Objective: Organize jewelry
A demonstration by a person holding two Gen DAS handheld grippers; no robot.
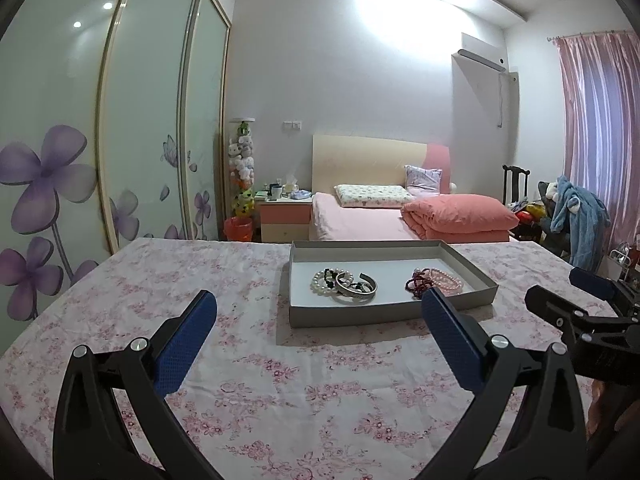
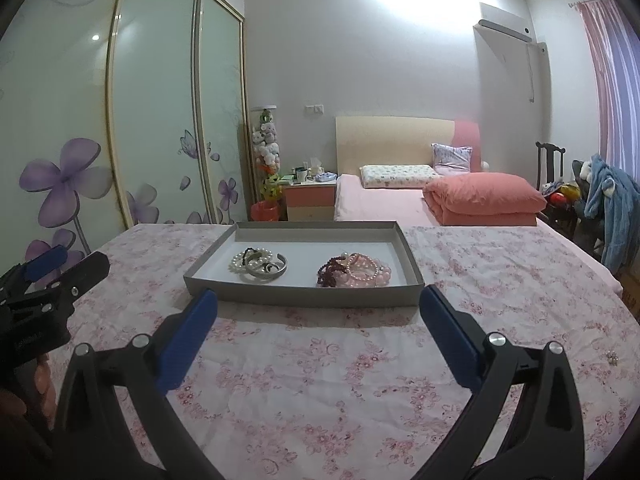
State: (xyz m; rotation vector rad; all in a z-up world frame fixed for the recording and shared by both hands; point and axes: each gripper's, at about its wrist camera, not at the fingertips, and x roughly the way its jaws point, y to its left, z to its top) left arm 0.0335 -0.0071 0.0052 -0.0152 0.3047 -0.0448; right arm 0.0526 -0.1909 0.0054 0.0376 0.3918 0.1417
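Looking along the left tool [image 1: 316, 312], its blue pads stand wide apart with nothing between them, above the flowered cloth of the counter [image 1: 160, 292]. Ahead lies a shallow grey tray [image 1: 304, 316], holding two heaps well apart: white pearl strands [image 1: 322, 280] tangled with a silver cuff bangle [image 1: 356, 290], and dark red beads [image 1: 416, 284] touching pink bead bracelets [image 1: 446, 280]. The right tool [image 1: 560, 292] shows at the edge, its jaws parted too.

From the right wrist view, the right tool [image 2: 318, 310] is likewise spread and empty, just short of the tray's near wall [image 2: 304, 294]. The pearls [image 2: 240, 262] and bangle [image 2: 266, 270] sit at the tray's left, the red beads [image 2: 330, 270] and pink bracelets [image 2: 366, 272] at its right.

All of it looks light. The strung beads are probably limp and round-surfaced, apt to roll or slide from a pinch, so catching a strand across its loop seems safest. The bangle looks stiff and smooth; its flat band offers the better hold. Lifting one piece may drag tangled neighbours.
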